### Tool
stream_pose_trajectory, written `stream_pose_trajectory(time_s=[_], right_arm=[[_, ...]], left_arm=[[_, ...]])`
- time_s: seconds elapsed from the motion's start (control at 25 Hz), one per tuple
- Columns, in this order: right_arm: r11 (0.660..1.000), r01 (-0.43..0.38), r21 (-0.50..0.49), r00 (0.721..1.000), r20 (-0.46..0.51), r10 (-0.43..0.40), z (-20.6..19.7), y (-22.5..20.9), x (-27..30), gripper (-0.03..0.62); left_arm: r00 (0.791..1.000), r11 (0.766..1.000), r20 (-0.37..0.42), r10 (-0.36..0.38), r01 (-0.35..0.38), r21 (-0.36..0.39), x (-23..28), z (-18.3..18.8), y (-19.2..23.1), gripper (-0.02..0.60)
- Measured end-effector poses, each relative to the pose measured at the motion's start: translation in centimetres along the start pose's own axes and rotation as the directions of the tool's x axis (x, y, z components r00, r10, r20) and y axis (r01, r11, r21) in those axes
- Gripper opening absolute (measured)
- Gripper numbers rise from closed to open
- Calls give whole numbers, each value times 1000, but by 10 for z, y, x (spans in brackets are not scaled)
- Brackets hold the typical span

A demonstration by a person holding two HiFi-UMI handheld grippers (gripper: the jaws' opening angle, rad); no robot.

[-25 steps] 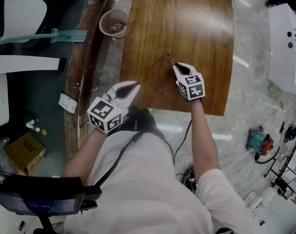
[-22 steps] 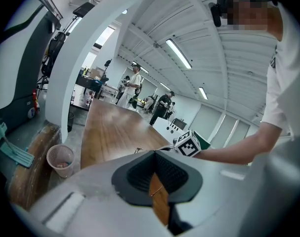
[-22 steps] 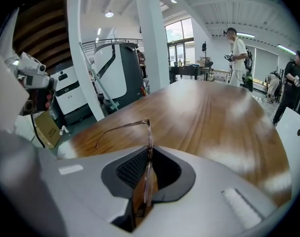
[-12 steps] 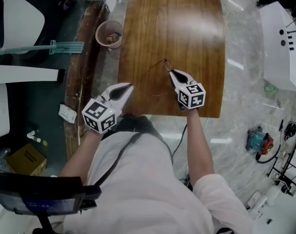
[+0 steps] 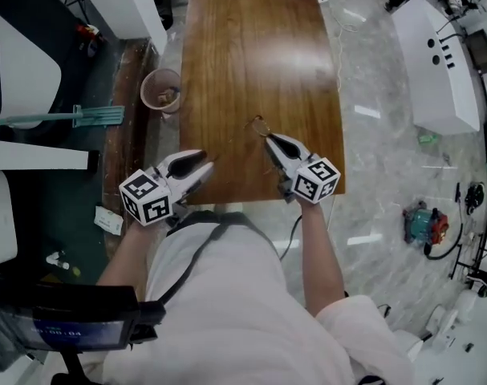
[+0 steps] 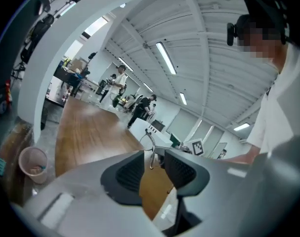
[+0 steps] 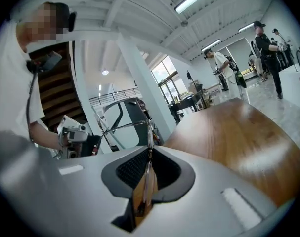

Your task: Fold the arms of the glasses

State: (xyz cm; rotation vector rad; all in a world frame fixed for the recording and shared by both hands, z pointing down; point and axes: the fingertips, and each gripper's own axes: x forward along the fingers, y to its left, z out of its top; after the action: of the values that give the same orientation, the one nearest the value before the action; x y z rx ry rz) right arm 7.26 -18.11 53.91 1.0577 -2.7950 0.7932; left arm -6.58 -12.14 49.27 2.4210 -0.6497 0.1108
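The thin wire-framed glasses (image 5: 257, 124) hang over the near part of the wooden table (image 5: 259, 46). My right gripper (image 5: 267, 138) is shut on them. In the right gripper view, the frame (image 7: 148, 132) stands edge-on between the pads and one arm runs left toward the left gripper (image 7: 73, 131). My left gripper (image 5: 204, 165) is to the left, near the table's front edge. Its jaws have just been opening and now stand wide. In the left gripper view, the glasses (image 6: 150, 149) show beyond the gap of that gripper (image 6: 153, 158), untouched by the pads.
A pinkish bin (image 5: 161, 91) and a blue-headed broom (image 5: 91, 116) are on the floor left of the table. A white counter (image 5: 436, 62) stands at the right. Several people stand at the far end of the room (image 6: 121, 80).
The left jaws were shut at the glasses' arm and have come open off it. Both grippers have drawn back toward the table's front edge, the right one lifting the glasses.
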Motion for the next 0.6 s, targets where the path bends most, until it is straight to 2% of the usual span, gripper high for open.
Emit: stream_pose_trajectory(time_s=[0.08, 0.16, 0.24, 0.32, 0.48, 0.6], right_arm=[[999, -53, 1, 998, 27, 53, 11, 10, -15, 34], [994, -104, 15, 993, 49, 103, 20, 18, -31, 34], [987, -151, 47, 985, 89, 146, 29, 23, -45, 32], [979, -190, 72, 975, 134, 179, 37, 27, -57, 34], [967, -239, 87, 958, 185, 220, 44, 35, -74, 34], [961, -264, 84, 950, 193, 244, 43, 41, -74, 32]], left_arm=[[991, 989, 3, -132, 132, -66, 2, 8, -24, 160], [966, 956, 15, -259, 258, -142, 4, 17, -49, 173], [935, 919, 16, -353, 350, -183, 7, 24, -68, 172], [900, 880, 10, -436, 429, -205, 10, 28, -86, 147], [814, 786, -8, -581, 559, -264, 16, 30, -120, 101], [774, 754, -50, -631, 596, -276, 19, 22, -130, 64]])
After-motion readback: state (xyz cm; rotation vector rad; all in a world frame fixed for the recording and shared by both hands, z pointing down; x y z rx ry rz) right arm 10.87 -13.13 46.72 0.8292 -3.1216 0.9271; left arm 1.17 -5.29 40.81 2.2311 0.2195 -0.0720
